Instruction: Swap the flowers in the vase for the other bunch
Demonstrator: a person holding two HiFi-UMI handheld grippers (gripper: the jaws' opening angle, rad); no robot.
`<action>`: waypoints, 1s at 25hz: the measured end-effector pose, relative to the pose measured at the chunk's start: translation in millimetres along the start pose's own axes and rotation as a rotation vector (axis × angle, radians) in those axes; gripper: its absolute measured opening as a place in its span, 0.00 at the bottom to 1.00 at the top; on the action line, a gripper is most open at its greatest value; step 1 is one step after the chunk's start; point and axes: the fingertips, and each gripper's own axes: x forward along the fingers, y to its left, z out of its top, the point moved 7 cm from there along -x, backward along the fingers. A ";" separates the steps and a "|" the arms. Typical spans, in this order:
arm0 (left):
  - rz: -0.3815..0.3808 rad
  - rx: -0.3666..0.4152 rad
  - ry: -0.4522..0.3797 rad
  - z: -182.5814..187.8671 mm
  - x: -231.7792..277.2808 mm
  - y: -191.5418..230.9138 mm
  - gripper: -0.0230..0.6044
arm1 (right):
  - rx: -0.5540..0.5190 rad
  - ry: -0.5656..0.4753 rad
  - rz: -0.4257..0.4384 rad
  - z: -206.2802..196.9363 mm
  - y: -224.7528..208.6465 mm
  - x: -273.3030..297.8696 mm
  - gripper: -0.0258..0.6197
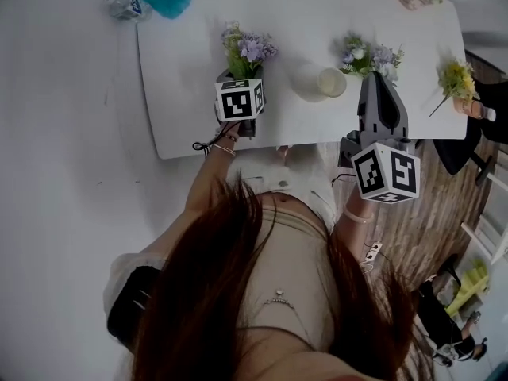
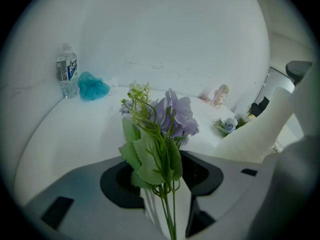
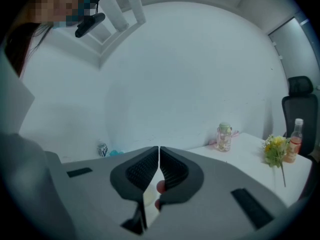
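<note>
White was the worktop point(image 1: 190, 94), and on it stood the vase point(image 1: 324, 83), a short pale pot with nothing poking out of its top that I could see. The left tool point(image 2: 169, 204) had its two jaws a fair way apart. The thin green stems of the purple bunch point(image 2: 165, 119) stood up between them. Bare white showed on both sides of the stems, so the pads did not look like they squeezed. That bunch was over the left part of the worktop, to the left of the vase. It had soft lilac blooms on top and big green leaves with jagged edges lower down. The right tool point(image 3: 159, 155) was shut tight and held nothing. The other bunch point(image 1: 370, 56) lay on the worktop just to the right of the vase, just past the tip of the right tool and well apart from the left tool. So I think the right tool was the nearer one, with the bunch straight ahead of it. The bunch had small pale blue and white blooms with spiky green bits. Its stems were hidden behind the right tool, so I could not tell which way its long side pointed. I think the next job was to pick up this bunch and stand it in the vase, and the shut tool would have to open first.
</note>
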 end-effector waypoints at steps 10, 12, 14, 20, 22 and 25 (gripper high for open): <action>0.018 -0.054 -0.067 1.3 -32.1 10.5 0.44 | -0.061 -0.015 0.124 15.7 35.7 10.3 0.09; 0.033 -0.076 -0.091 0.1 -40.4 12.3 0.44 | -0.068 -0.015 0.155 16.9 38.6 9.6 0.09; 0.046 -0.088 -0.107 -1.3 -48.1 11.5 0.44 | -0.074 -0.011 0.176 17.0 39.1 6.7 0.09; 0.084 -0.135 -0.173 -8.7 -75.8 7.0 0.43 | -0.082 -0.018 0.229 14.6 36.8 -8.5 0.09; 0.106 -0.146 -0.202 -11.6 -86.0 4.0 0.39 | -0.090 -0.023 0.244 14.2 34.7 -15.6 0.09; 0.136 -0.145 -0.232 -18.0 -100.7 -6.6 0.36 | -0.096 -0.038 0.259 16.1 26.5 -30.4 0.09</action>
